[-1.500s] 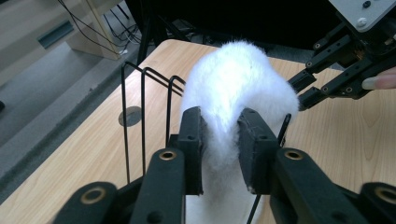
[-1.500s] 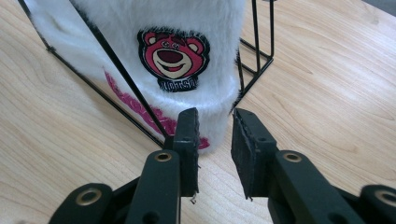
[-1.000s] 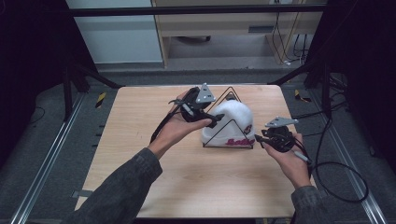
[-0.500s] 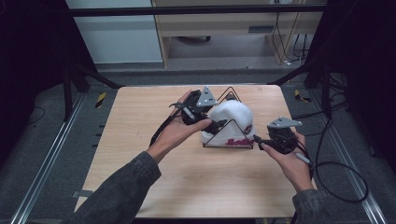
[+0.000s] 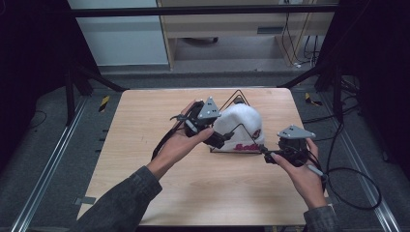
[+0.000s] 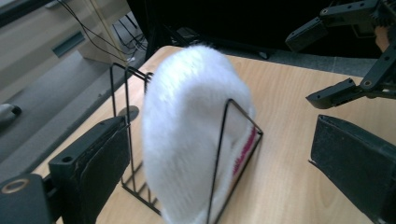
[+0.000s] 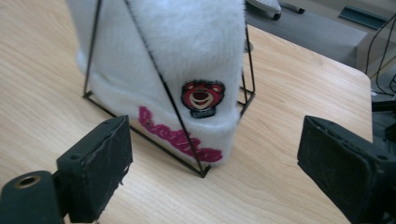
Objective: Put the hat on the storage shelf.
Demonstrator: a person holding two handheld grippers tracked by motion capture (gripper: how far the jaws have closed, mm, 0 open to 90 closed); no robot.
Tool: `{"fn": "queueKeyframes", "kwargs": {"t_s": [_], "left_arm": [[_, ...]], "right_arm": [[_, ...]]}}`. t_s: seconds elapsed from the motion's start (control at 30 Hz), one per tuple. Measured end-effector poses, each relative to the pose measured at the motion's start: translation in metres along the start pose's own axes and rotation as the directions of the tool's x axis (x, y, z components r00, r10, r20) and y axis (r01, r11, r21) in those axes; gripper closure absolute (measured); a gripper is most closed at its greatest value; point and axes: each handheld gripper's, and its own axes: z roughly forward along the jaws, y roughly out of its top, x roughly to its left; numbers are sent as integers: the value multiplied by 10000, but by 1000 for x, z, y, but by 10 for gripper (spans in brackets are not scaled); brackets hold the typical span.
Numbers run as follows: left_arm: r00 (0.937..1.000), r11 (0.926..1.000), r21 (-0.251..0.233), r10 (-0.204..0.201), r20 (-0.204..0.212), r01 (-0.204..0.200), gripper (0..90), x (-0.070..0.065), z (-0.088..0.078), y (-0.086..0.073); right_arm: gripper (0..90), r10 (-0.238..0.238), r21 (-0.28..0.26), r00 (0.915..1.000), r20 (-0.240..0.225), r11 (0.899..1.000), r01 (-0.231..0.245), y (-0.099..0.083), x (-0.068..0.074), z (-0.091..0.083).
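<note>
A white fuzzy beanie (image 5: 241,126) is draped over a black wire triangular stand (image 5: 235,98) mid-table. It carries a red bear patch (image 7: 202,98) and pink lettering (image 7: 182,135) on its cuff. My left gripper (image 5: 218,139) is at the beanie's left side, open, with one pad (image 6: 95,170) behind the stand and the other pad (image 6: 355,168) in front, so the beanie (image 6: 187,140) sits between the jaws, untouched. My right gripper (image 5: 267,155) points at the cuff's right end, open, with both pads (image 7: 100,165) short of the beanie (image 7: 187,56).
The wooden table (image 5: 145,130) has bare room to the left, front and back of the stand. Cables (image 5: 353,179) trail off the right edge. Black frame rails (image 5: 87,77) flank the table. A cabinet (image 5: 232,29) stands behind it.
My right gripper has moved left toward the beanie's cuff. My left gripper has shifted a little right, closing in around the beanie's left side.
</note>
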Motion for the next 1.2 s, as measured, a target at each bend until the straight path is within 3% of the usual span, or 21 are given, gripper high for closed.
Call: {"fn": "queueKeyframes", "kwargs": {"t_s": [0.2,0.67,1.0,1.2], "left_arm": [[9996,10000,-50,-17,-278,16,27,-8,-11,-13],[9982,9986,-187,-510,-301,504,29,-16,-24,-40],[9878,9939,-158,-1105,-1094,1094,32,-16,-45,-64],[9814,9917,28,-1266,-1440,1283,33,-12,-62,-90]], "right_arm": [[88,-108,-323,9998,-141,9994,103,-5,10,-9],[62,-276,-675,9996,27,9973,277,-7,20,-14],[66,-549,-1040,9985,-75,9931,538,0,35,-17],[67,-973,-1427,9947,-333,9855,916,15,57,-19]]}}
